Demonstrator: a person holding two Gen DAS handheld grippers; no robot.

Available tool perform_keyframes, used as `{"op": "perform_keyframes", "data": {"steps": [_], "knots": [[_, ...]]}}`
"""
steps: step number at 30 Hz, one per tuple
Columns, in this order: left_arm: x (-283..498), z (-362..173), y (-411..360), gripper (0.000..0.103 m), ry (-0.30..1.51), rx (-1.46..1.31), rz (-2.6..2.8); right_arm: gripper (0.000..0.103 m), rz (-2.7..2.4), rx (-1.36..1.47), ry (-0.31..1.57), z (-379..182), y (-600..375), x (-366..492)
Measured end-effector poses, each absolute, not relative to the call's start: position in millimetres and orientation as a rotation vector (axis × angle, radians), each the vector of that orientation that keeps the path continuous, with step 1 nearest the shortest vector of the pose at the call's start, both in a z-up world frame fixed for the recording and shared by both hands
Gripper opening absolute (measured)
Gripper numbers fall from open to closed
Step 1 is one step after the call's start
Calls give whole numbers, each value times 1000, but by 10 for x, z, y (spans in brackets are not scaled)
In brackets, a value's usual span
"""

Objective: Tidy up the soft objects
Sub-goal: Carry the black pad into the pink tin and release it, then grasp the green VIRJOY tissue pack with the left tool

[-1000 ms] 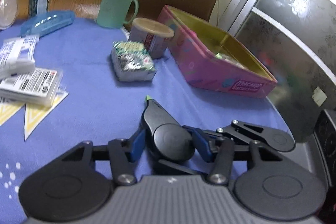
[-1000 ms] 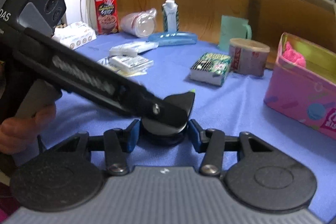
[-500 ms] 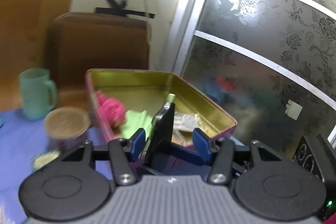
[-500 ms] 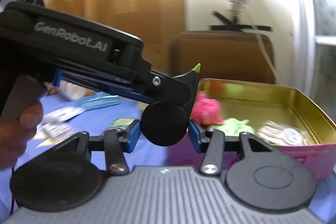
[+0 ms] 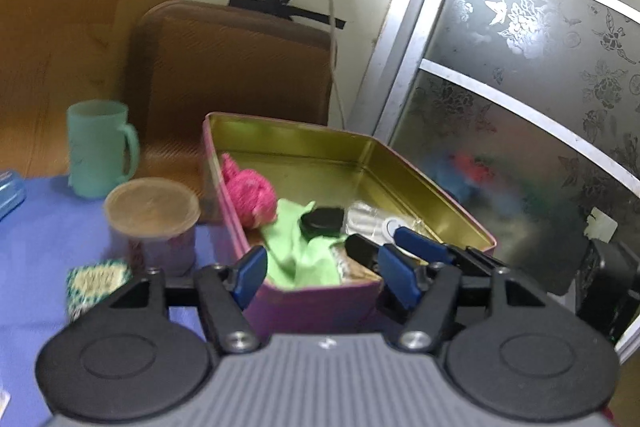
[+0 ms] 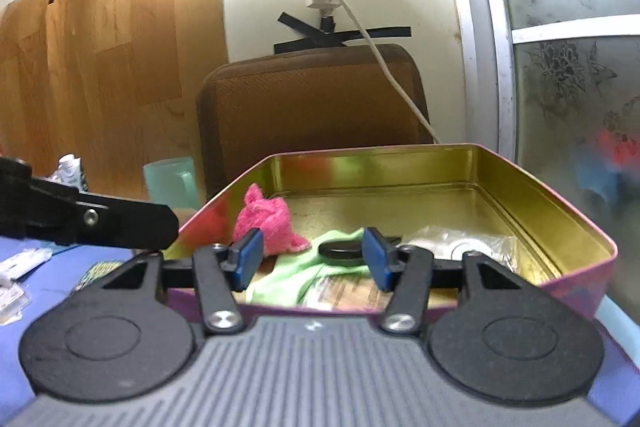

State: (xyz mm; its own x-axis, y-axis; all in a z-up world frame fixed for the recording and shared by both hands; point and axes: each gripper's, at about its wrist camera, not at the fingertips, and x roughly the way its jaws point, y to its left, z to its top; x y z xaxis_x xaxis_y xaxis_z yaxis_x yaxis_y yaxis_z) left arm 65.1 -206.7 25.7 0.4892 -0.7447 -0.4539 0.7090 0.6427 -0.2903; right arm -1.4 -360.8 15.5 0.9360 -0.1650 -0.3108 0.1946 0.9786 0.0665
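1. Moved since half a second ago: small black round puck, then pinched upright between blue pads, now lying flat on the green cloth inside the pink rectangular tin with gold lining; puck at, also seen at.
2. Left hand-held gripper: jaws spread wide, nothing between them, poised over the tin's near wall.
3. Right hand-held gripper: likewise spread and empty, at the tin's near edge, just right of the left one.
4. Soft things inside the tin: fluffy pink knitted ball against the tin's left wall, green cloth beside it, clear crinkled plastic packet toward the tin's right.
5. Outside the tin, to its left on the blue worktop: brown-lidded round canister, mint green mug, green-and-white patterned pack.
6. Risk: two grippers crowded at one edge; likely knock between them on withdrawal.
7. Risk: lowered finger catching the near wall, shoving or tipping the light tin.
8. Risk: leftward sweep for the patterned pack clipping the canister.
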Motion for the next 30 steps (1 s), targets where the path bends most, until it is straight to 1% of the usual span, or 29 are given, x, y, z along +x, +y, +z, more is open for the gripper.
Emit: {"op": "perform_keyframes", "data": {"steps": [4,7,11,18,25,30], "knots": [[511,276,-1937,63,583,-36,-838,58,-193,90,290,134,-3502,-199],[435,311,-1836,67,576,-13,-802,58,-192,107,273,179,-3454,-313],[326,305,-1671,67,565,34,-736,59,-167,125,273,209,-3360,-476],[285,203,-1326,67,591,84,-615,60,-81,179,345,177,-3149,-483],[340,94,-876,68,602,91,-471,60,27,143,399,141,-2755,-363],[392,10,-562,68,594,103,-404,62,84,121,439,113,-2483,-280]]}}
